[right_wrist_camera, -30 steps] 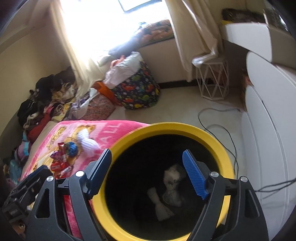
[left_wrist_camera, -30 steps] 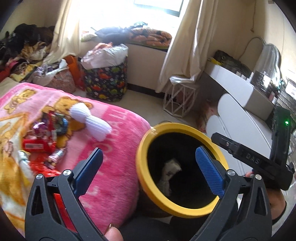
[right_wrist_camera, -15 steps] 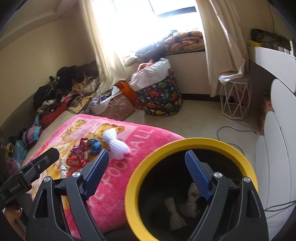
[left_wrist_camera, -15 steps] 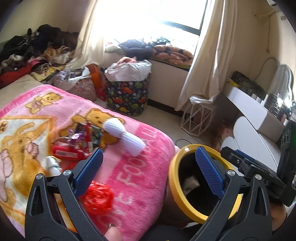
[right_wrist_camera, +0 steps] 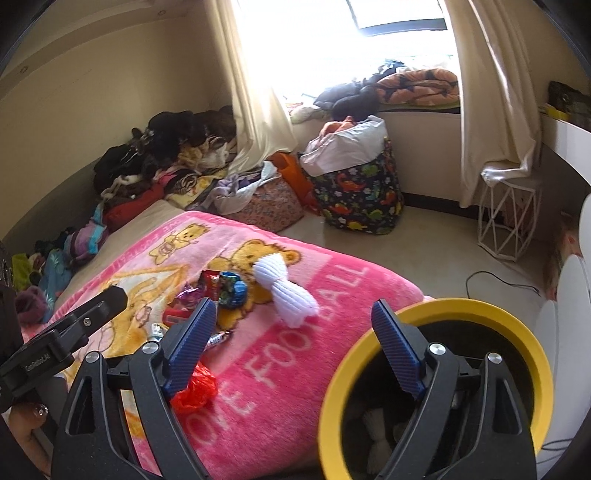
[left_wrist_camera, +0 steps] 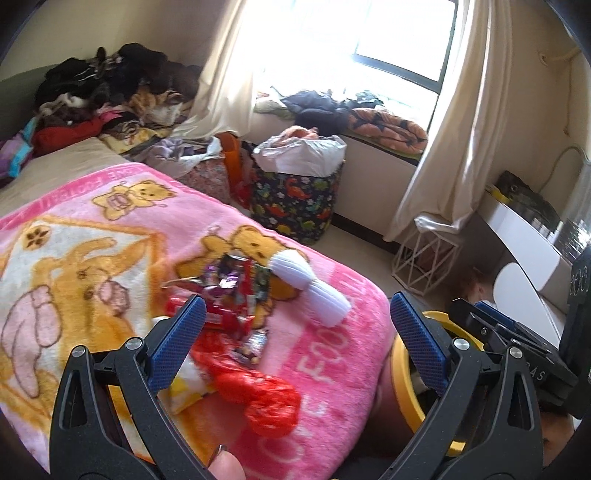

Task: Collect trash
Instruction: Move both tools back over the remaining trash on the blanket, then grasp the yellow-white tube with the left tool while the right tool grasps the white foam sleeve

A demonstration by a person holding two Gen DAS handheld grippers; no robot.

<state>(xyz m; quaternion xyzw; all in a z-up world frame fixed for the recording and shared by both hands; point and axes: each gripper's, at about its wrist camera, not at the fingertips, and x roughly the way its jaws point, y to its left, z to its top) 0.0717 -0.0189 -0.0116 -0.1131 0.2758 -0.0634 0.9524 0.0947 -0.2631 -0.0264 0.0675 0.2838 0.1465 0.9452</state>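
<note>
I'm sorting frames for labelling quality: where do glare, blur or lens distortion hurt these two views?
Left wrist view: the window is blown out white, the red plastic bag and candy wrappers look motion-smeared, and fisheye bends the room edges. Right wrist view: the window also glares; the white sock is fairly crisp, but the yellow-rimmed bin interior is dark.
</note>
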